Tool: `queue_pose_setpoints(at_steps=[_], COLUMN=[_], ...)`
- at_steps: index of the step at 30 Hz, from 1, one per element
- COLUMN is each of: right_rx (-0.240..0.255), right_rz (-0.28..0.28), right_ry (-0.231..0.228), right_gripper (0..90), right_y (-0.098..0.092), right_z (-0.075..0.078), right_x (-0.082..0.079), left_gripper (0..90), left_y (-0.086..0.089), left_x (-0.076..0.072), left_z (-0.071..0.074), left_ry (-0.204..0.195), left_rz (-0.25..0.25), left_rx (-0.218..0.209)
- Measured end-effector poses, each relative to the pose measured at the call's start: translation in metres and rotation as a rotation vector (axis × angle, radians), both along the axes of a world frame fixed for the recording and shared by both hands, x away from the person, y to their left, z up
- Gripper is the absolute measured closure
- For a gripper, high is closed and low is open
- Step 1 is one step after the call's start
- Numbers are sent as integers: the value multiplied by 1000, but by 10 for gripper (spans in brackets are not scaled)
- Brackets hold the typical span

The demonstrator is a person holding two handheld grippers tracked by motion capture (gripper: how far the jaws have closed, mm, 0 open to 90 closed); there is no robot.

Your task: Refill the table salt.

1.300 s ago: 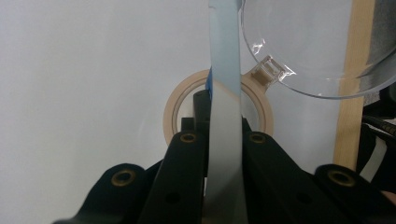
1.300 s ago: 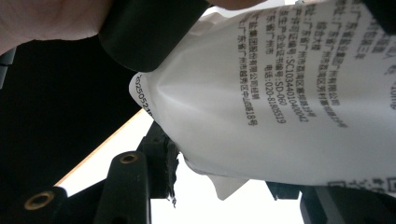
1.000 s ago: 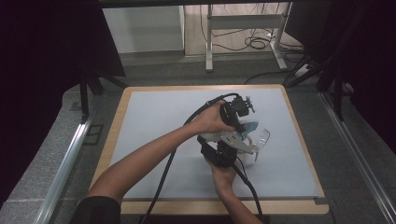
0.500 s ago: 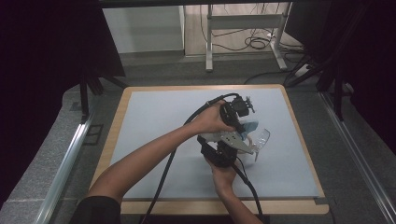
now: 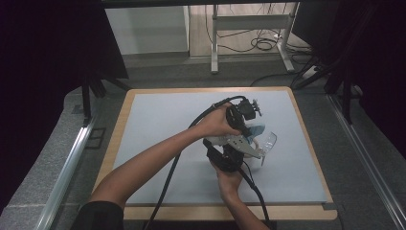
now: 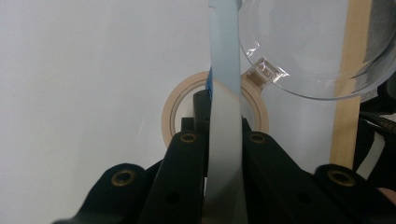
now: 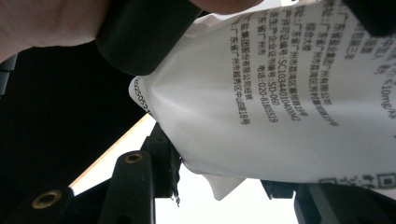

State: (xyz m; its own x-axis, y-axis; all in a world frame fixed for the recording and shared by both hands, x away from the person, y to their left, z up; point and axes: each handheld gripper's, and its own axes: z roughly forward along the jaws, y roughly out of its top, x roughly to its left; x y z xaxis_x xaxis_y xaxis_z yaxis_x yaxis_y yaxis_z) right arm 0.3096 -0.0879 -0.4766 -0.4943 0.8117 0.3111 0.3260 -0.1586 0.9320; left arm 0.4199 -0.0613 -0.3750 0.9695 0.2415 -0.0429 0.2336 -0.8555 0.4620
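White printed pouch [image 6: 225, 140] stands pinched edge-on between the left gripper [image 6: 224, 140] jaws.

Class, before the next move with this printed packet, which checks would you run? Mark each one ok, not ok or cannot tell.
1. Left gripper clamped on the packet: ok, its jaws are shut on the packet's edge.
2. Right gripper gripping: cannot tell. Its jaws have just been closing with the packet's lower edge between them, but pad contact is unclear.
3. Clear bowl close by: ok, it is right beside the packet.
4. Tape roll out of the way: not ok, it lies flat just beyond the left gripper.
5. Packet opened: cannot tell.
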Motion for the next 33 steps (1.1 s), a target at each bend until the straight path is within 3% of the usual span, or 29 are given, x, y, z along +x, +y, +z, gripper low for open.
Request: queue_pose_setpoints(at_steps=[33], right_rx=[-16], right_rz=[14], right_ry=[14], right_gripper=[557], right_y=[2], right_z=[-6], right_x=[2], left_gripper=[900], left_y=[4], left_x=[2], left_z=[-9], left_ry=[10], left_rz=[10], left_rx=[1])
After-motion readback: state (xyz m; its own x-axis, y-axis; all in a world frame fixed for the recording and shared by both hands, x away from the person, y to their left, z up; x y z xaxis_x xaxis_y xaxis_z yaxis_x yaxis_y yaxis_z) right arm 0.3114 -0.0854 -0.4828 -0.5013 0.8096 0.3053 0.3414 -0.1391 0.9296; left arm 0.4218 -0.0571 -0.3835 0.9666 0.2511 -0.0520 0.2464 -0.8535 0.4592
